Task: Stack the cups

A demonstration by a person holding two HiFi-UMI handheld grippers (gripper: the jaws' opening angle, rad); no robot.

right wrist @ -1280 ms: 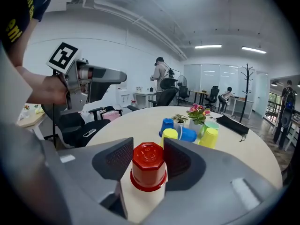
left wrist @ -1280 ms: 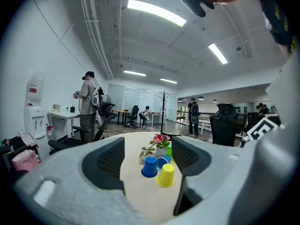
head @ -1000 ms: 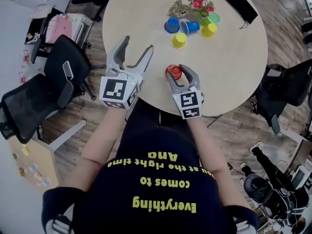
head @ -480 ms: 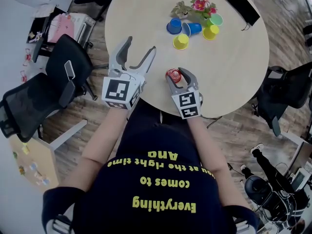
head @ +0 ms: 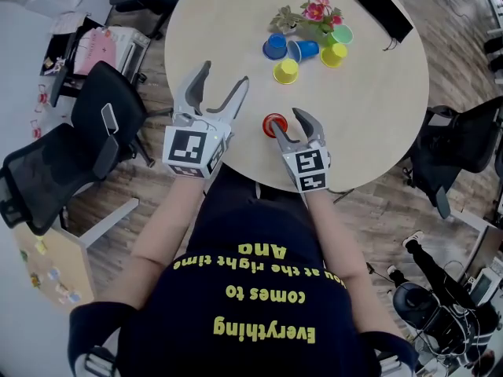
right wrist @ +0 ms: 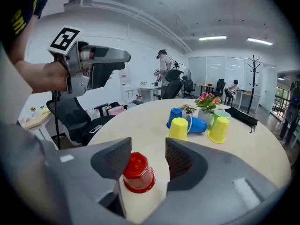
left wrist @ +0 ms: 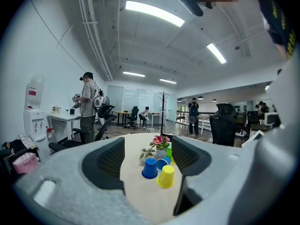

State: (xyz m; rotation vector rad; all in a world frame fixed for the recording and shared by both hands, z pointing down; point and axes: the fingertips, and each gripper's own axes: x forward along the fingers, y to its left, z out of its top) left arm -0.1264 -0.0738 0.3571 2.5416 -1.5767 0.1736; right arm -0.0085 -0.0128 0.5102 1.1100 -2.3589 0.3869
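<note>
A red cup stands mouth-down on the round table near its front edge. My right gripper is around it; its jaws have just been opening. In the right gripper view the red cup sits by the left pad, with a gap to the right pad. Further back lie the other cups: a yellow one, a blue one mouth-down, a blue one on its side, a second yellow one and a green one. My left gripper hovers open and empty at the table's left edge.
A small pot of pink flowers stands just behind the cups. A black flat case lies at the table's far right. Black office chairs stand to the left and right. People stand and sit far off in the room.
The right jaws have widened. The red cup, tilted between them before, now stands mouth-down on the table with a gap at the right jaw. The left gripper has stayed put.
</note>
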